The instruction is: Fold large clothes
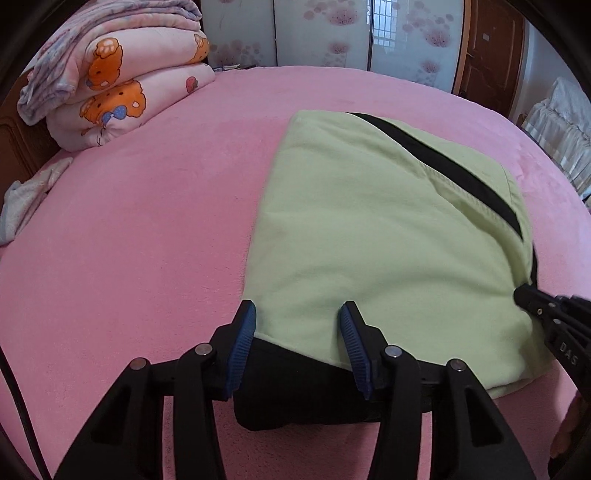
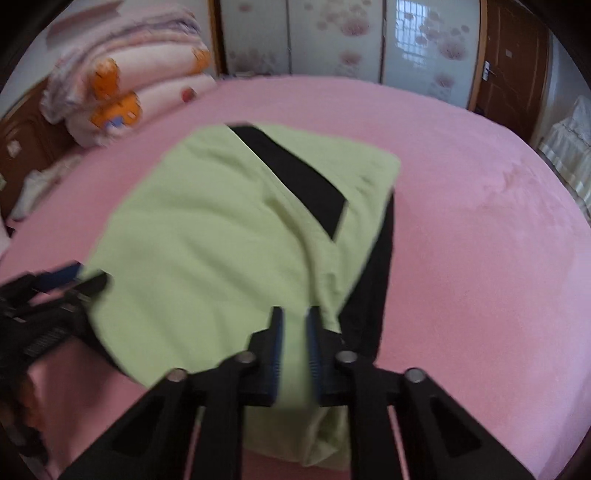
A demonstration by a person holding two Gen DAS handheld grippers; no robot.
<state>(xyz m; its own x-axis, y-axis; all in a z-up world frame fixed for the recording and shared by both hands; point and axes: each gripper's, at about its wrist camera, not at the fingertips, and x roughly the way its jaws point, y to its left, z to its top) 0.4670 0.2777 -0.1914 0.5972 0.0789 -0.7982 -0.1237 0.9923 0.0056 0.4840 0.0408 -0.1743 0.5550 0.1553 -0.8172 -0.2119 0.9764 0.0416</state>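
- Pink plush bedspread covers a wide bed, with floral-patterned sliding wardrobe panels and a brown wooden door along the far wall.
- Folded pink cartoon-print quilts are stacked at the bed's far left corner.
- Pale green fleece garment with black trim, the piece being folded, lies flat on the bedspread right of centre in the left wrist view, a black band running diagonally across its far half.
- Left gripper, black with blue ribbed pads, sits at the garment's near left corner; its jaws stand apart with the green edge and a black fold between them, not pinching the cloth.
- Right gripper is at the garment's near right corner; in the blurred right wrist view green cloth runs between its blue pads, and the jaws are clenched on that fabric.
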